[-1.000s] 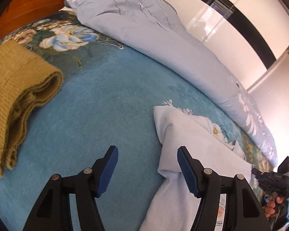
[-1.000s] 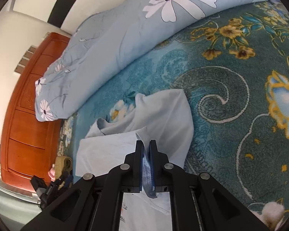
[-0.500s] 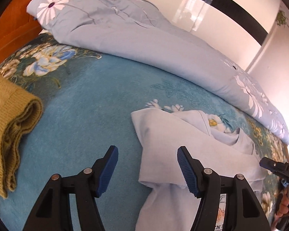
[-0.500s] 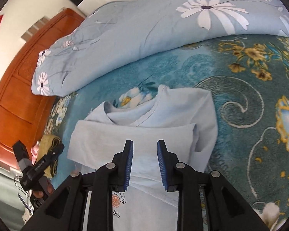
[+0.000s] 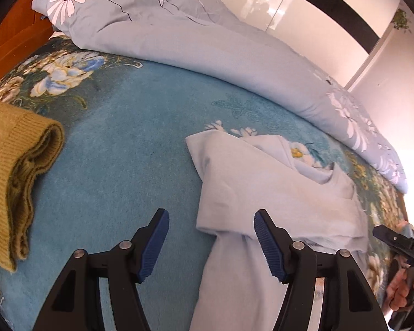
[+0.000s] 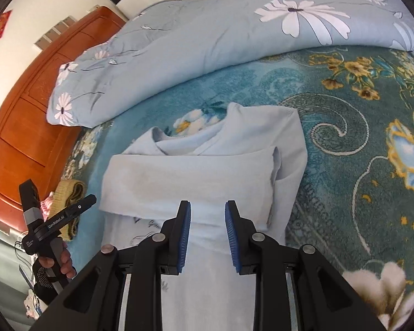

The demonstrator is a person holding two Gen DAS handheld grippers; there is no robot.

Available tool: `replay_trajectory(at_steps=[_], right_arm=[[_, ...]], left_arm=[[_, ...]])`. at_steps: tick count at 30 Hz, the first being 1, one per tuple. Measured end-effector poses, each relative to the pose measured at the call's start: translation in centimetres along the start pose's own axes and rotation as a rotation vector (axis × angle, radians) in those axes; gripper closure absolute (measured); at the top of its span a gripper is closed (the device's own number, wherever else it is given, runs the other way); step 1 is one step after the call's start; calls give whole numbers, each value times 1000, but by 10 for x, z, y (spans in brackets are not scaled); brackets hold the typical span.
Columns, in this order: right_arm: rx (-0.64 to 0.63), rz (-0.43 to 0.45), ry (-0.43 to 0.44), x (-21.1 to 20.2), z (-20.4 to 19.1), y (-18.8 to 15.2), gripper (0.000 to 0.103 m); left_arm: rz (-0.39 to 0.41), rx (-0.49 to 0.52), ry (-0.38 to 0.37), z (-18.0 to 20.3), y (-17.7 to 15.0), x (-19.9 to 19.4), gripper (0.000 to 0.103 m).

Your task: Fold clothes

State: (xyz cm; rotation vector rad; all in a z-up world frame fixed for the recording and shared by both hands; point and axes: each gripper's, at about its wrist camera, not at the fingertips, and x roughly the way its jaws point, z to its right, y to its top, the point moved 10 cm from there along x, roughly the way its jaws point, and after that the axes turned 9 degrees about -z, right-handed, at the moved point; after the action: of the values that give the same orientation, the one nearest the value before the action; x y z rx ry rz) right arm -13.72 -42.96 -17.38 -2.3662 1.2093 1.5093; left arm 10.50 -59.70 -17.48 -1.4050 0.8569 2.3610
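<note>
Right wrist view: right tool (image 6: 207,235) jaws slightly apart, nothing gripped, hovering over the pale blue shirt (image 6: 207,171). Left tool (image 5: 211,244) wide open, empty, above the shirt's left edge. Shirt lies on the teal floral bed cover (image 5: 118,143), both sleeves folded across its chest. Folded olive sweater (image 5: 11,171) well left; blue daisy duvet (image 6: 207,35) behind.
</note>
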Motion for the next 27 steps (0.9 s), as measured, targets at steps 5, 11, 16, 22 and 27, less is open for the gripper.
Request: replay_trajectory(at_steps=[5, 11, 16, 22, 27], right_arm=[[-29, -21, 23, -20, -10, -88, 76], [19, -27, -12, -43, 19, -202, 69], [126, -20, -4, -55, 43, -270, 67], [222, 21, 108, -57, 39, -306, 67], [230, 16, 199, -45, 20, -316, 67]], left_arm=[[-89, 52, -145, 3, -78, -33, 34], [-153, 103, -154, -11, -171, -53, 34], [-201, 90, -159, -26, -225, -56, 34], [-221, 43, -224, -28, -252, -67, 34], [-240, 25, -249, -25, -267, -72, 34]])
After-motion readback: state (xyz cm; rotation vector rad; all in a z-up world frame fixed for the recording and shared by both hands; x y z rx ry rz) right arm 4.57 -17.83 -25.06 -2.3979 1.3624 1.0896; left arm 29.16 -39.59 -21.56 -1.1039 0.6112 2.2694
